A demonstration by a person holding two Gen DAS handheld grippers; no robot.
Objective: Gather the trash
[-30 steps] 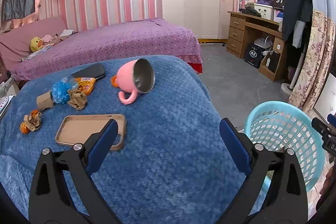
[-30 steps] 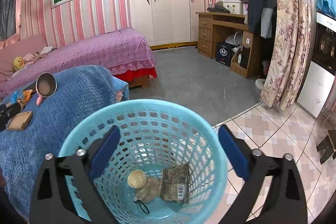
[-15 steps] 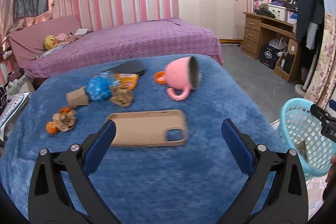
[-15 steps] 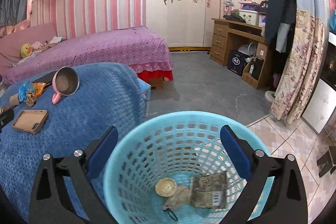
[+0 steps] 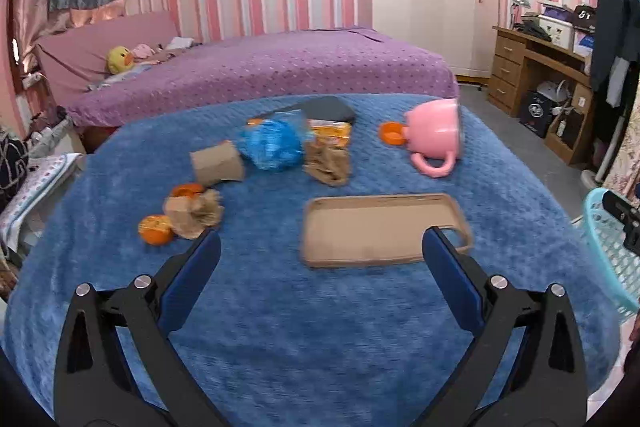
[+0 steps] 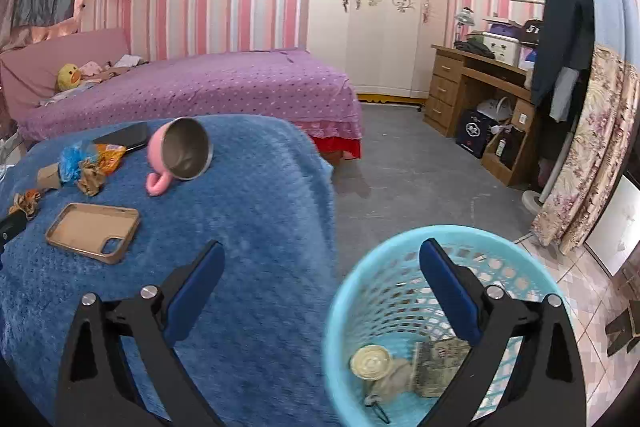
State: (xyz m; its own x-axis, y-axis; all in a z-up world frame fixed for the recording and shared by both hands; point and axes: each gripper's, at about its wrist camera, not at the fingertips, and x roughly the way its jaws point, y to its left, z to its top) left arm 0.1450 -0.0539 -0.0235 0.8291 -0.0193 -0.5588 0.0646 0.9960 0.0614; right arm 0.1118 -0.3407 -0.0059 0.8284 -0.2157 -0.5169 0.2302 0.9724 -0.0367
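Observation:
Trash lies on a blue blanket [image 5: 320,327]: a crumpled blue bag [image 5: 269,144], a brown paper wad [image 5: 329,163], a cardboard tube [image 5: 218,163], and a second paper wad [image 5: 194,213] with orange caps [image 5: 155,229]. My left gripper [image 5: 320,247] hovers open above the blanket, nothing between its fingers. The light blue basket [image 6: 360,267] stands on the floor at the right, holding a round lid [image 6: 370,363] and a wrapper [image 6: 438,367]. My right gripper [image 6: 320,263] is open over the basket's left rim and the blanket edge [image 6: 260,267].
A tan phone case [image 5: 380,229], a tipped pink mug [image 5: 434,139] and a dark phone [image 5: 320,107] also lie on the blanket. Behind is a purple bed [image 5: 260,67]. A wooden desk [image 6: 480,87] and a flowered curtain [image 6: 592,155] stand right. The basket [image 5: 610,239] shows at the left wrist view's right edge.
My left gripper has swung left, bringing the trash pile toward the centre. My right gripper has shifted left off the basket's middle toward the blanket. Both stay open.

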